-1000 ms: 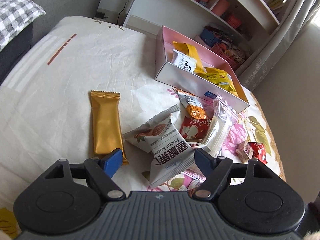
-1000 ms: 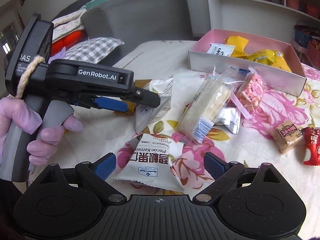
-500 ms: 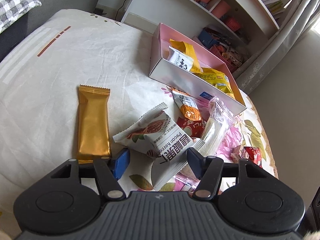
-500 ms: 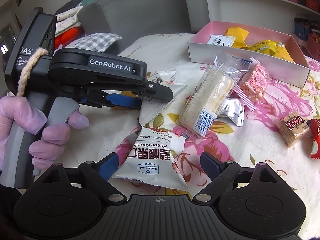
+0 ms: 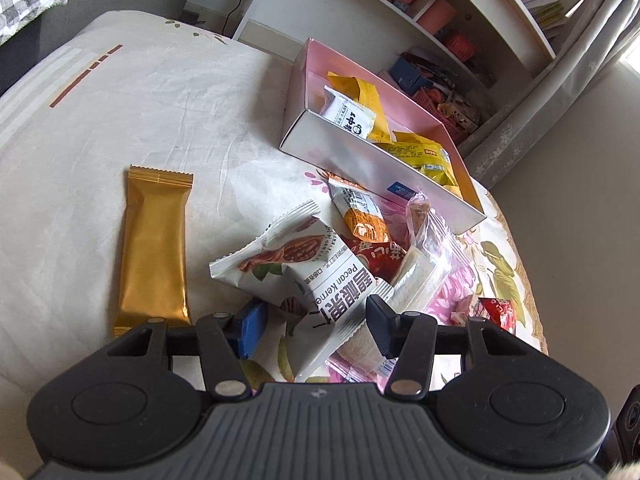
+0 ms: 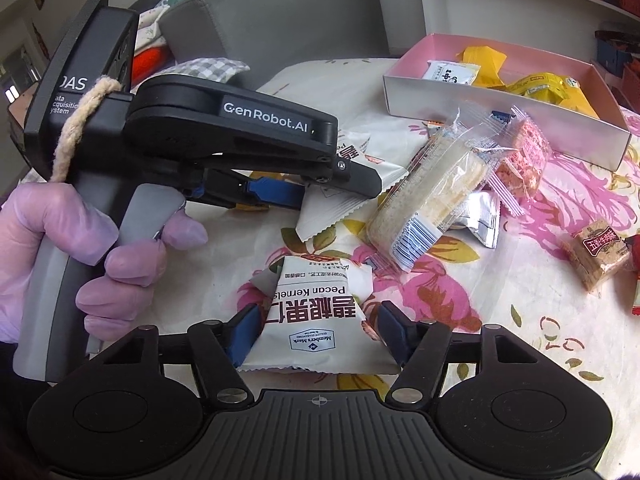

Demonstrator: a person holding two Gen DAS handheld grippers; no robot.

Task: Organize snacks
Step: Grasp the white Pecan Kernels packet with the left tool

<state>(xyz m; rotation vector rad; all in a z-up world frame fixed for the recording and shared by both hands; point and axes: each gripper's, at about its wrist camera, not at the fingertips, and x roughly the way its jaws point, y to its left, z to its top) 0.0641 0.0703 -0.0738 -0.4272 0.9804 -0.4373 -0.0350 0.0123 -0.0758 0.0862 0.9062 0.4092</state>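
Two white pecan kernel packets: one (image 5: 320, 280) lying tilted atop snack pile, another (image 6: 316, 316) flat on floral cloth. Gold wrapper bar (image 5: 154, 248) flat, apart at left. Clear-wrapped cake (image 6: 432, 196) angled over silver pouch (image 6: 478, 218). Pink open box (image 5: 360, 160) holding yellow packets (image 5: 424, 156).

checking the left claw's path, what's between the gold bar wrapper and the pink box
In the left wrist view, only bare cream cloth lies between the gold foil bar wrapper and the pink cardboard box; the snack pile sits nearer the claw.

Glossy gold foil wrapper (image 5: 154, 252)
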